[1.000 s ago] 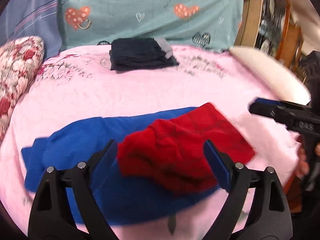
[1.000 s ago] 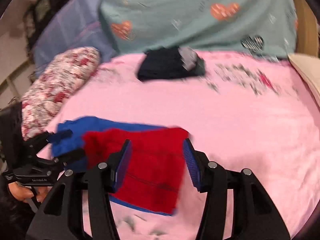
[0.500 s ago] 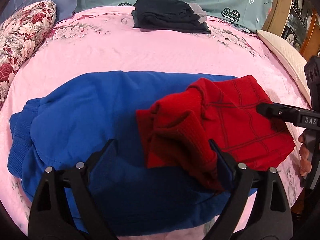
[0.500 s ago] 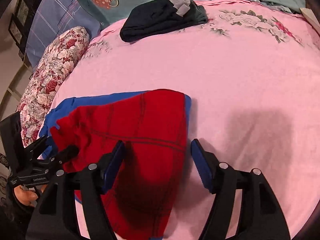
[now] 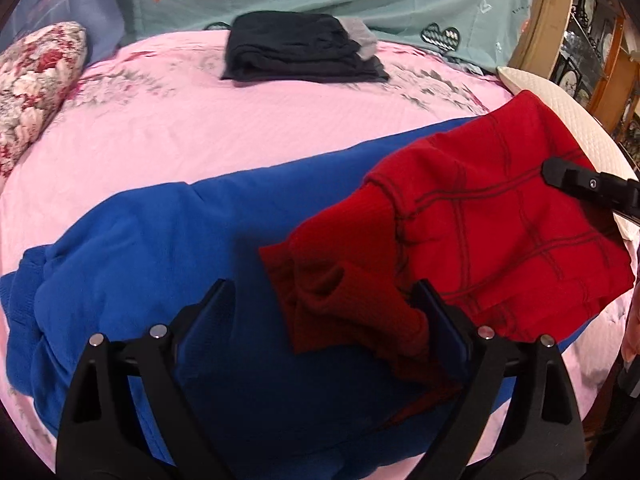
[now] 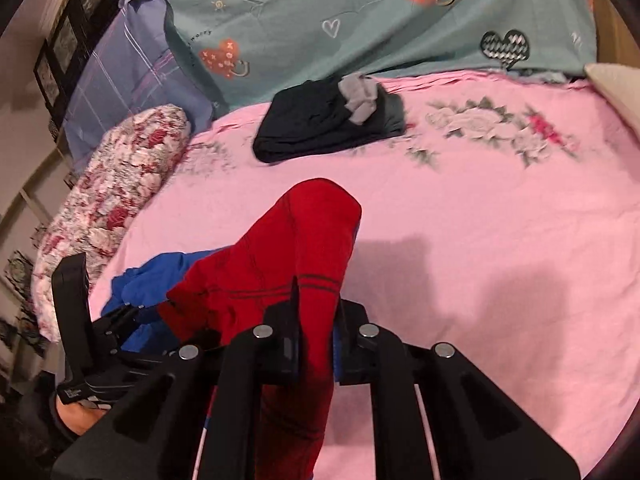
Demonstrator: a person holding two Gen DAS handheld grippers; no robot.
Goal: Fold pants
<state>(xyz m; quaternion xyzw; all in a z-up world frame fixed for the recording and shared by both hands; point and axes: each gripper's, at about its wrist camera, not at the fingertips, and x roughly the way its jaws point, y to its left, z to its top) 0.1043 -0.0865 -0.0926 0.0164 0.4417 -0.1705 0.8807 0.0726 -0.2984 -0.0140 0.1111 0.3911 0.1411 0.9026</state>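
One bed with pink floral sheet (image 5: 240, 128), carrying everything I list here. One pair of pants, red (image 5: 492, 216) on one side and blue on the other (image 5: 168, 264); I see them spread across the near part of the bed, the red part doubled over the blue and its right end raised off the sheet. One left tongs (image 5: 324, 312), mine, spread wide and released, its right finger touching the bunched red cuff, its left finger over blue cloth. One right tongs (image 6: 316, 324), clenched on a raised fold of the red fabric, which stands up between its fingers and drapes down in front of the lens. One folded pile of dark clothes (image 6: 320, 124) with one grey piece on top, well apart from the pants, near the head of the bed. One teal cover with heart prints (image 6: 360, 20) behind that pile. One floral pillow (image 6: 116, 196) on the left side. One purple checked pillow (image 6: 128, 80) behind it. One cream pillow (image 5: 568, 128) on the right edge of the bed, beside the raised red end.
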